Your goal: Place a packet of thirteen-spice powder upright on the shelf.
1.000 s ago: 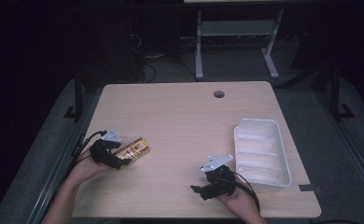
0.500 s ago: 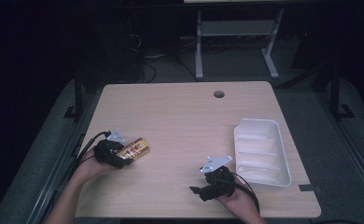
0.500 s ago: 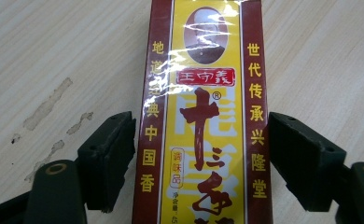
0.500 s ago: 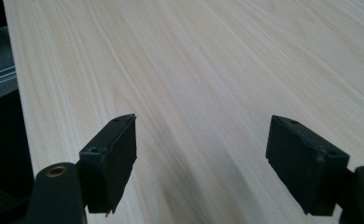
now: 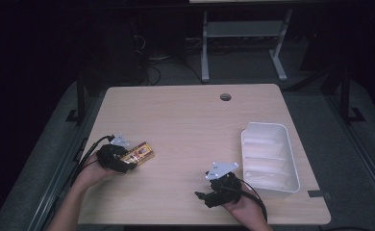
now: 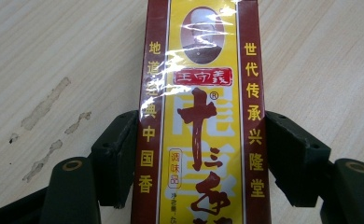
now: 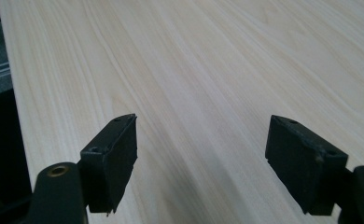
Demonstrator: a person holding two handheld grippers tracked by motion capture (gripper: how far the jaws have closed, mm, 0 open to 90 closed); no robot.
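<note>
Left gripper [image 5: 128,165] crept closer, now clamping spice box [image 6: 201,112] at counter [image 5: 190,120] left edge; right gripper [image 7: 203,163] open, idle; tray [image 5: 269,156] empty.

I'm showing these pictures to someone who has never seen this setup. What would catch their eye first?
Probably the red and yellow box with Chinese lettering, lying on the wooden table near its left edge, with the jaws of the left gripper pressed against its two long sides. Next, the white tray at the table's right side, and the right gripper near the front edge, jaws apart over bare wood.
</note>
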